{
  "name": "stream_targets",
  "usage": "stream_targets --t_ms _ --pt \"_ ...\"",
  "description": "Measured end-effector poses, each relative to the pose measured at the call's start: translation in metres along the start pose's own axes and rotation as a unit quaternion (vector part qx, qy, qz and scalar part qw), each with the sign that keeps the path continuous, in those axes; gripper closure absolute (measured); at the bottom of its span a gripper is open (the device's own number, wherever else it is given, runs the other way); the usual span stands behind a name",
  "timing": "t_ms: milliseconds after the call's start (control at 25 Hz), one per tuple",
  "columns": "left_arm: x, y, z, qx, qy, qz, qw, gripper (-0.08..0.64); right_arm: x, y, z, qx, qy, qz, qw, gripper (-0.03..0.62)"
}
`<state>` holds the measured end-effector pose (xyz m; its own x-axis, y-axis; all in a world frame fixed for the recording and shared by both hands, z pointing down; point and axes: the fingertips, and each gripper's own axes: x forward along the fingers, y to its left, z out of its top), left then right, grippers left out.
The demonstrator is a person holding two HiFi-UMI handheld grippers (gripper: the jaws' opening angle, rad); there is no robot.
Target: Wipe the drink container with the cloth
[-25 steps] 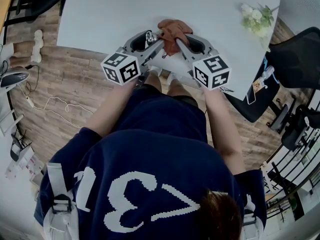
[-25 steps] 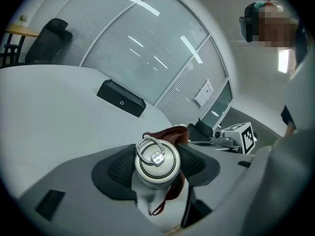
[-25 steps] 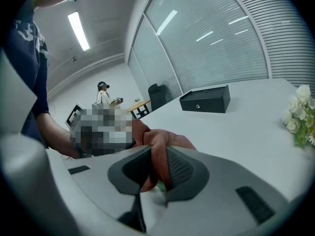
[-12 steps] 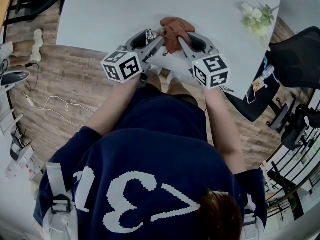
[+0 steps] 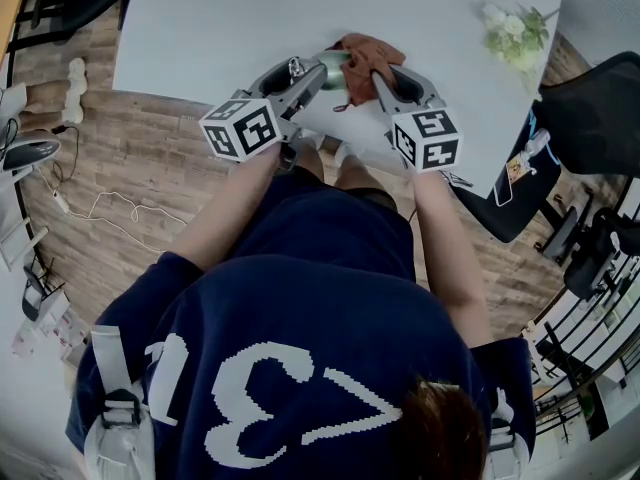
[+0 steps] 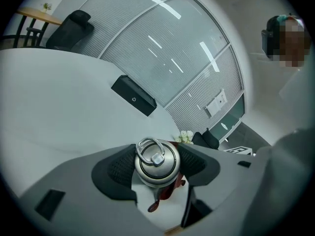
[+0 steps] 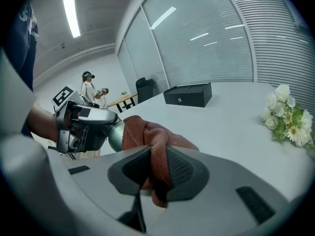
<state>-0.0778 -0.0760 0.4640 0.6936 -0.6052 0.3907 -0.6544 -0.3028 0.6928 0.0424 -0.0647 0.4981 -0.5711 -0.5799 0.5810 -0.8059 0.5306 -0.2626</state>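
Head view, nearest first: person in a navy top (image 5: 300, 368) with white numerals, both forearms out toward the near edge of the white desk (image 5: 250, 18). Left gripper (image 5: 318, 72) is clamped on a silver-green metal drink bottle (image 6: 156, 162). Both pads press its sides, and the cap with a loose steel ring faces that gripper's camera, body pointing away.

Right gripper (image 5: 381, 72) pinches a rust-brown terry cloth (image 7: 150, 139) between narrow jaws. Folds bunch out ahead of the pads and a tail hangs below them. Cloth touches the bottle's side, on the side facing the right gripper. Bottle is over the desk just inside the near edge, about midway along it; can't tell if it rests on the top or is held clear.

Bunch of white artificial flowers with green leaves (image 5: 513, 36) is near the desk's right edge, well apart from the grippers. Flat black box (image 7: 187, 94) sits further back on the desk. Black office chair (image 5: 600, 118) is past the right edge, brown wood-plank floor (image 5: 130, 168) off to the left. Second person (image 7: 90, 90) stands far off in the right gripper view.
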Motion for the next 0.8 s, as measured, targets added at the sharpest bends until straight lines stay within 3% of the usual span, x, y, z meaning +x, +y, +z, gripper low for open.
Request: stream_targets --t_ms 480,800 --pt "0.003 0.006 0.002 -0.056 -0.005 0.026 0.9981 0.295 0.001 0.032 0.024 -0.03 -0.028 0.029 0.999 0.503" --pt "0.002 0.011 0.002 -0.127 -0.017 0.033 0.9912 0.295 -0.002 0.062 0.044 -0.063 -0.053 0.056 0.995 0.503"
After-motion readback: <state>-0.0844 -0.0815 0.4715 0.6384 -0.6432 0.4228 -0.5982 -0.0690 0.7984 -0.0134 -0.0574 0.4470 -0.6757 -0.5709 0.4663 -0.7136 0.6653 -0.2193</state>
